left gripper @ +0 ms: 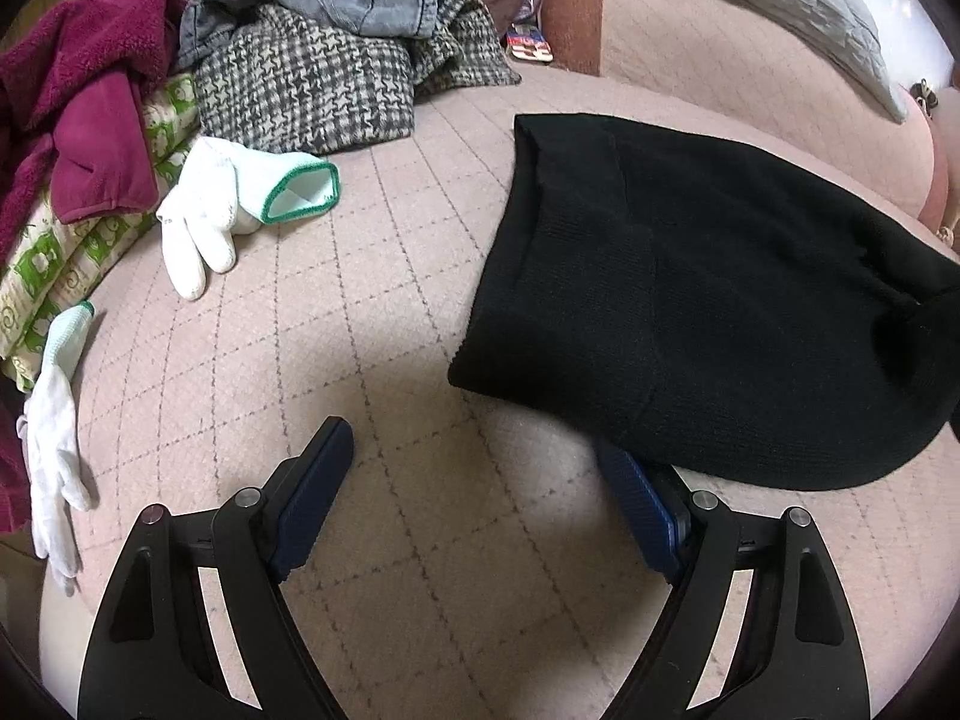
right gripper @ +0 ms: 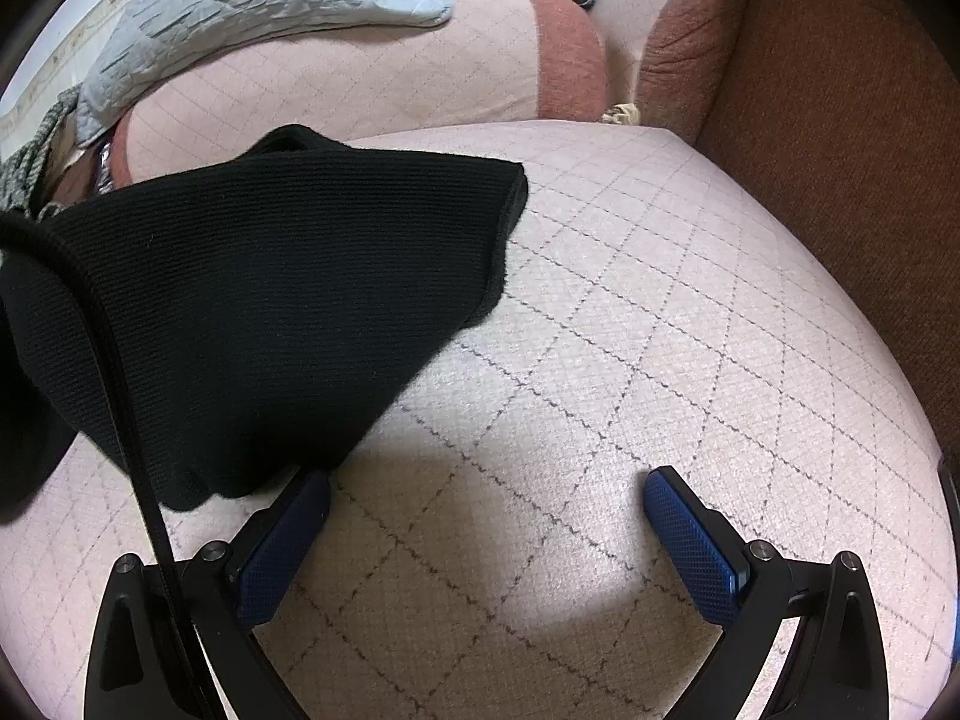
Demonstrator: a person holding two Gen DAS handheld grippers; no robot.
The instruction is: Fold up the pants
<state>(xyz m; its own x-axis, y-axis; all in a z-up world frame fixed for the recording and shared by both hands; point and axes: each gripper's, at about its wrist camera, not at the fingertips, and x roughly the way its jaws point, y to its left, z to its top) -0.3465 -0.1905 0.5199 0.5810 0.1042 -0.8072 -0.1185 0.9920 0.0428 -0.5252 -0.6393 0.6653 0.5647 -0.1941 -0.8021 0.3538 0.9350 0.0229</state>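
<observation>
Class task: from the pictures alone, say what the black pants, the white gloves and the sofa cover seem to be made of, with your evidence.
Black pants: matte ribbed knit, fine ribs showing.
White gloves: likely cotton knit, with a green-edged stretch cuff.
Sofa cover: woven pink fabric, probably quilted, given its dark stitched diamond lines.

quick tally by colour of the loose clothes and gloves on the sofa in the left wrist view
black pants: 1
white gloves: 2
maroon garment: 1
houndstooth garment: 1
blue denim garment: 1
total: 6
</observation>
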